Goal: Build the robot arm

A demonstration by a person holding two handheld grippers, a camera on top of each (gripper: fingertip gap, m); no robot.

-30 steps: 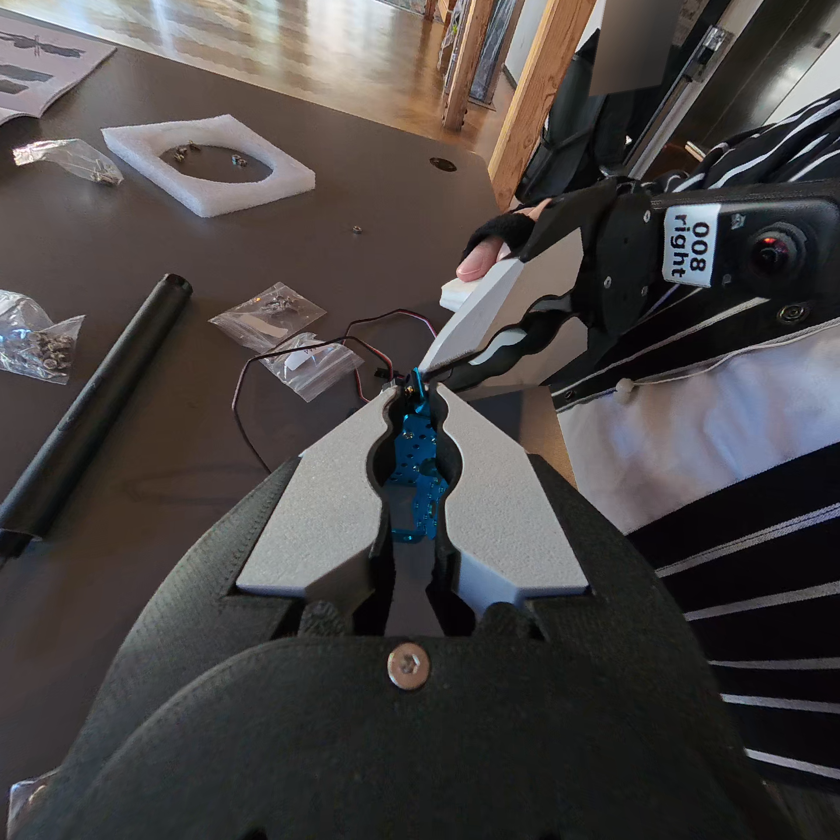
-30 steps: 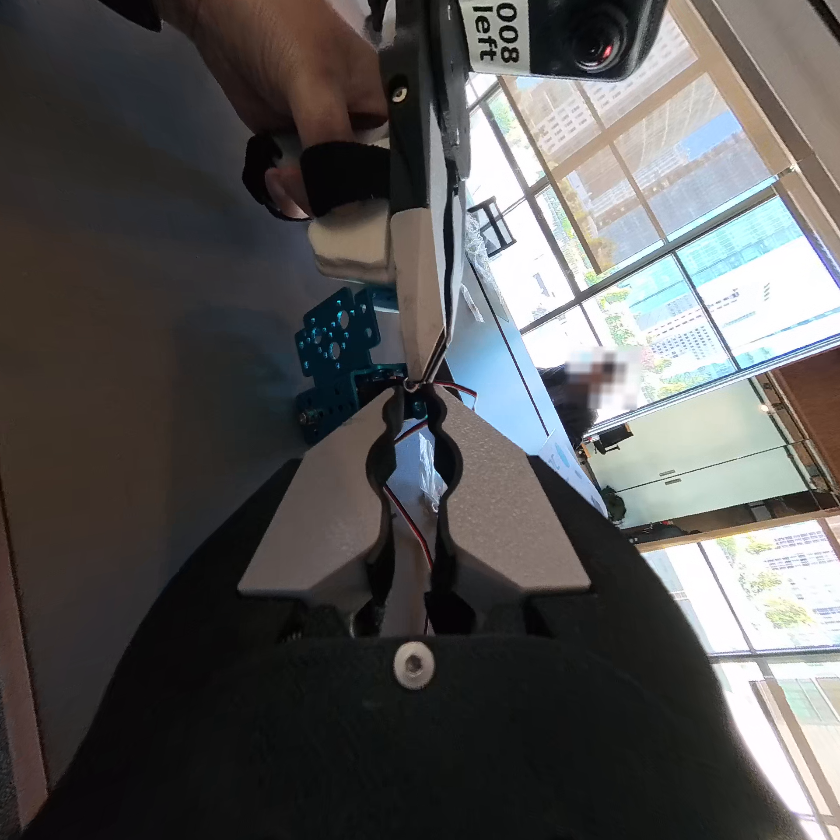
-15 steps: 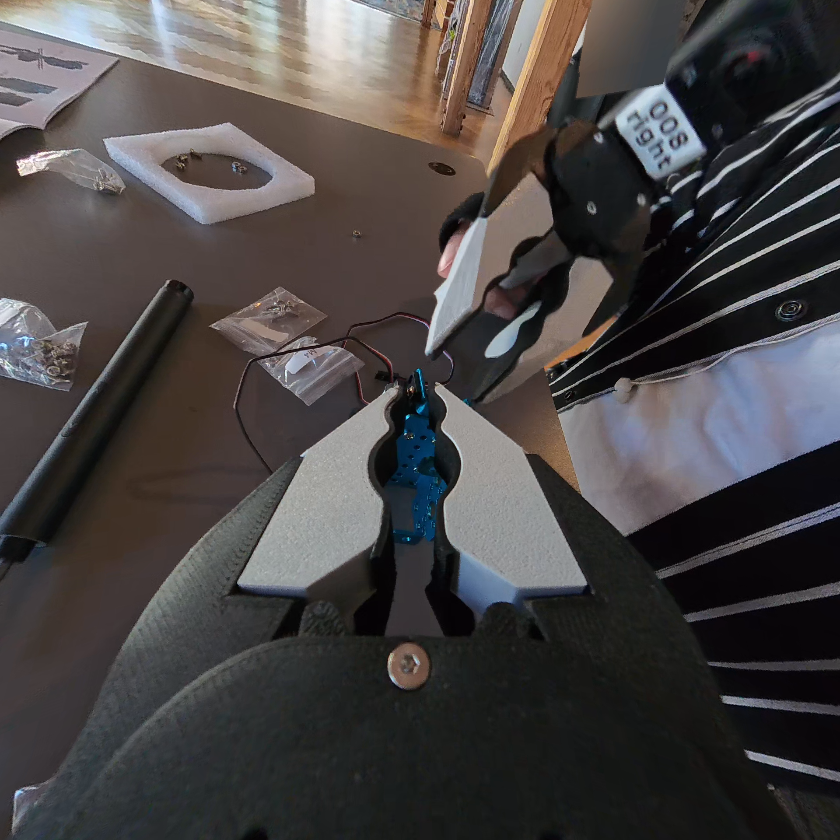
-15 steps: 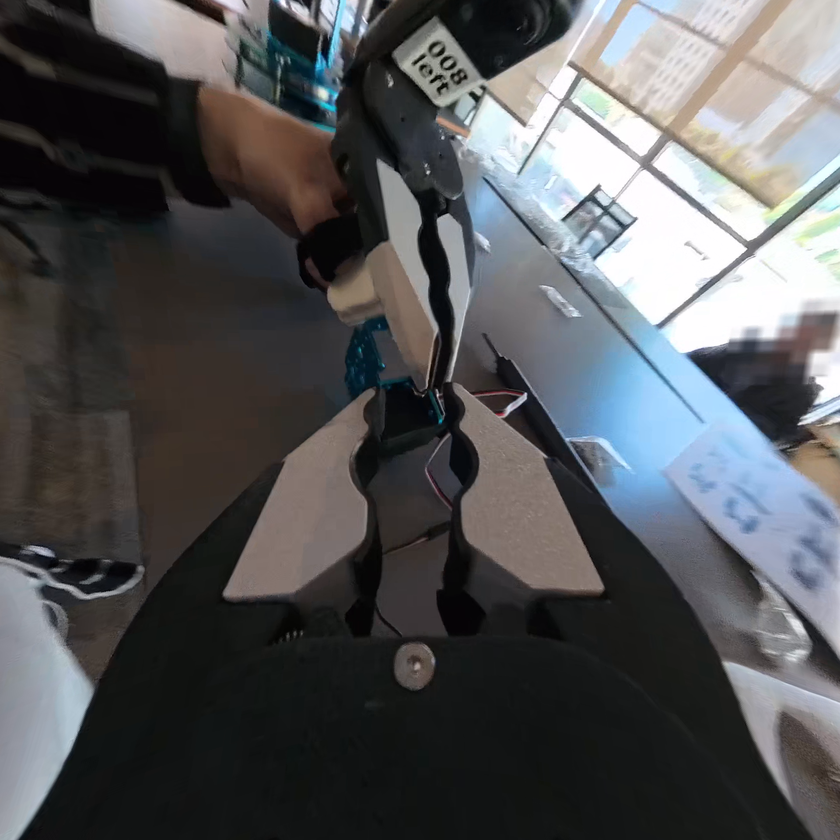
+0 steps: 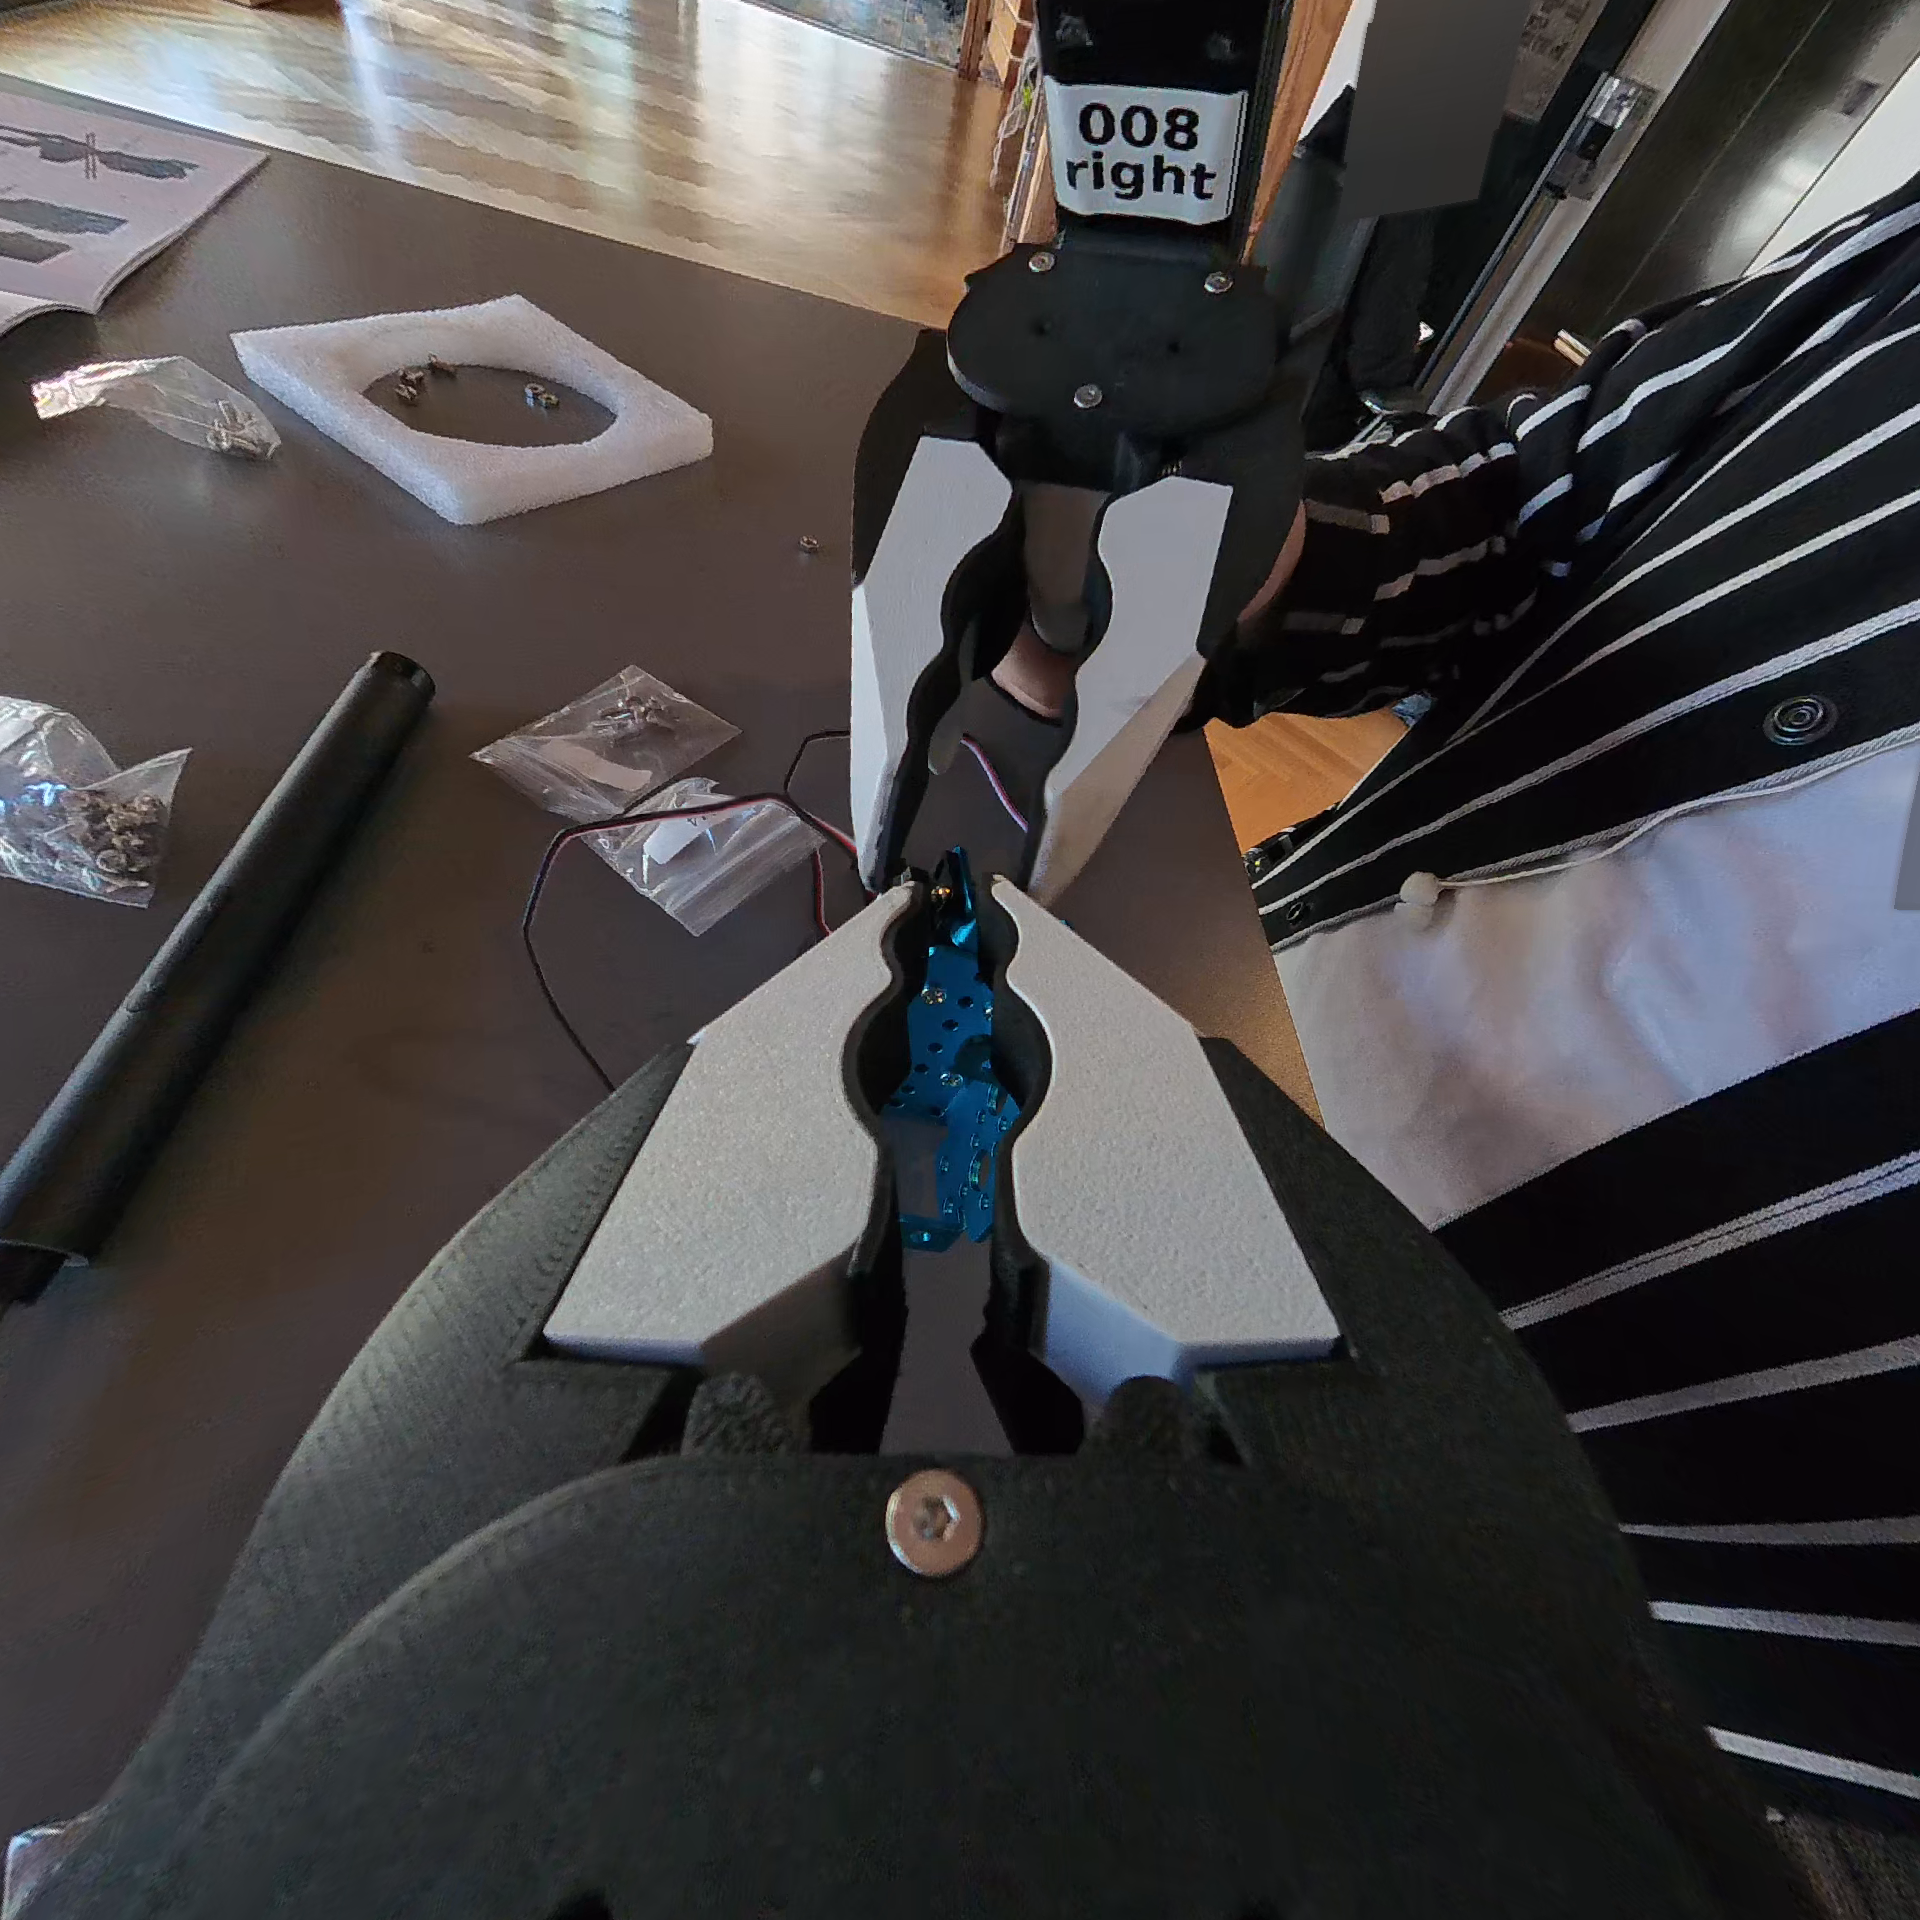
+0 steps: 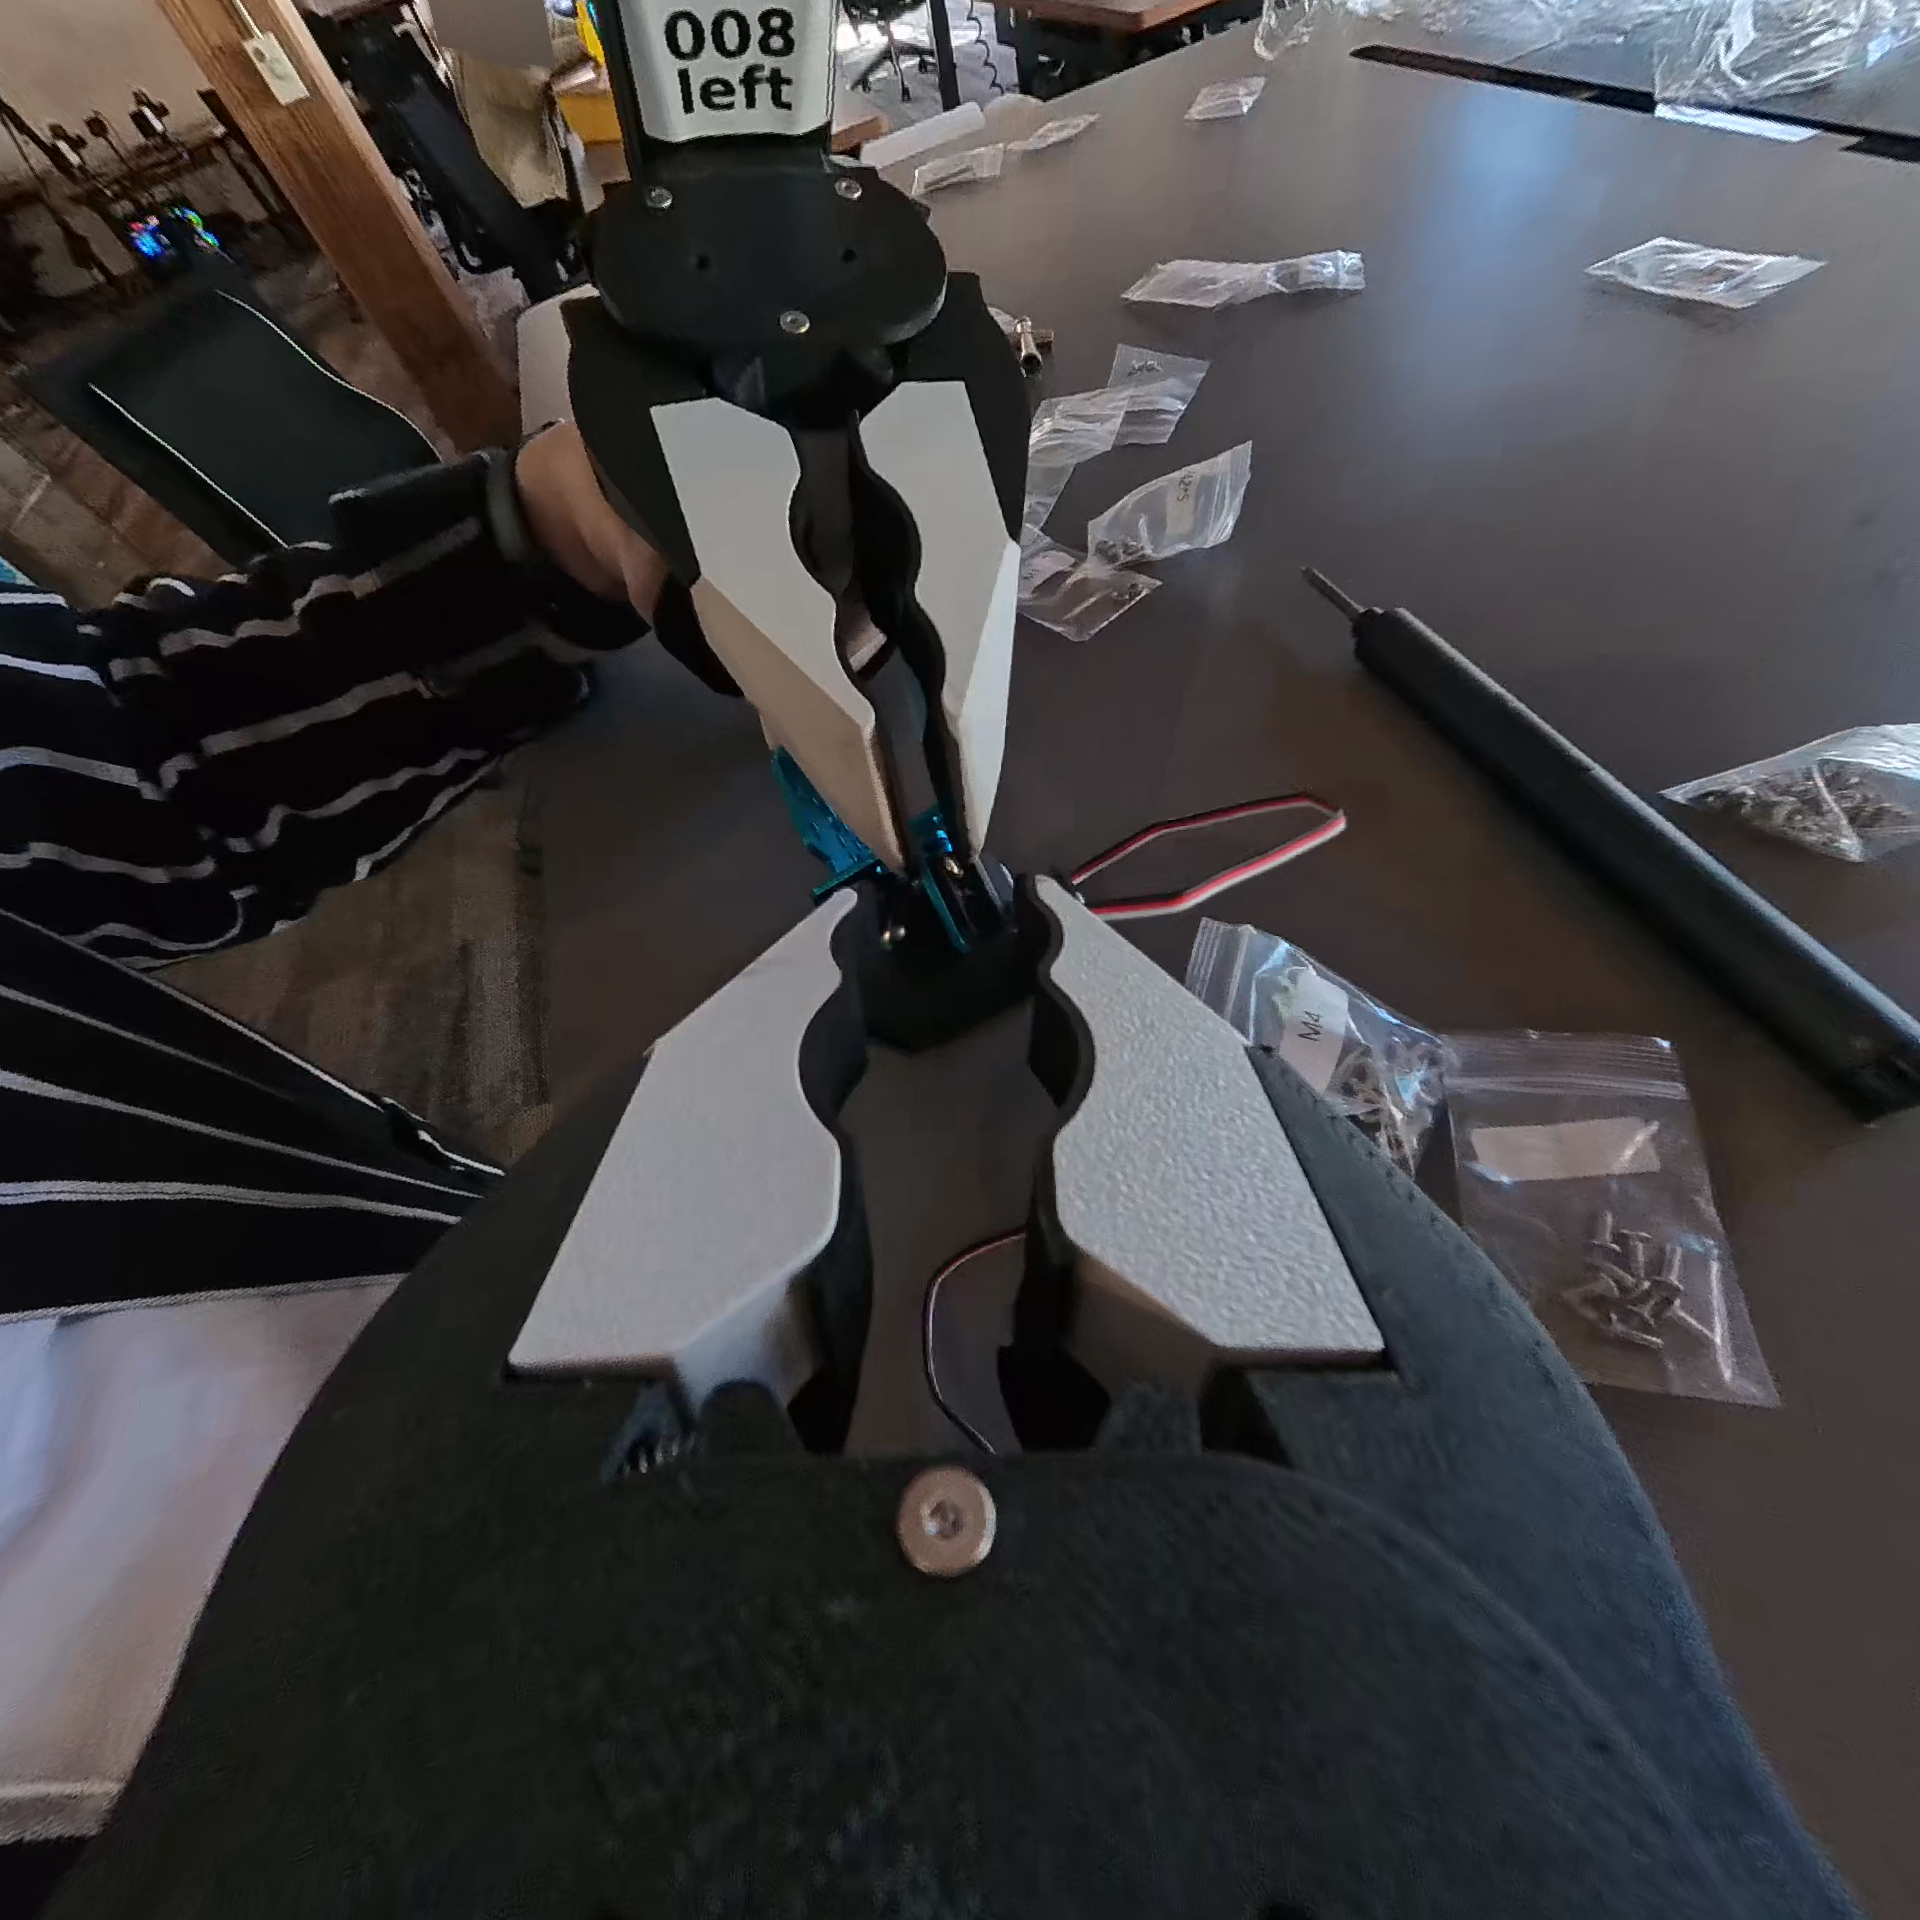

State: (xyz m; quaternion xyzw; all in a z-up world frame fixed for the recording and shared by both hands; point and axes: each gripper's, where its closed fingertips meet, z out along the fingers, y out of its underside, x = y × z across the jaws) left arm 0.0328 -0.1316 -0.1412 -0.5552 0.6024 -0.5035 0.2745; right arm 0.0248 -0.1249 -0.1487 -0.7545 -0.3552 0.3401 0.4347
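My left gripper (image 5: 951, 904) is shut on a blue perforated metal bracket (image 5: 951, 1049), held just above the dark table (image 5: 416, 1143). A black servo motor (image 6: 935, 997) is fixed to the bracket's far end (image 6: 831, 842), and its red, white and black wire (image 6: 1205, 842) trails onto the table. My right gripper (image 6: 945, 904) faces the left gripper (image 6: 925, 842) tip to tip. Its jaws are closed against the sides of the servo. In the left wrist view the right gripper (image 5: 961, 873) stands steeply over the bracket's tip, and the servo is hidden there.
A black tube (image 5: 208, 956) lies on the left, also in the right wrist view (image 6: 1621, 831). Small bags of screws (image 6: 1590, 1205) lie around, one close by (image 5: 613, 738). A white foam frame (image 5: 468, 416) and a booklet (image 5: 83, 197) lie farther off. A striped sleeve (image 5: 1558, 520) is at the table edge. My two grippers' fingertips are within a few centimetres of each other.
The right gripper has swung round from a sideways pose to face the left gripper head-on, and its jaws have widened from the wire to the servo. The left gripper has stayed put.
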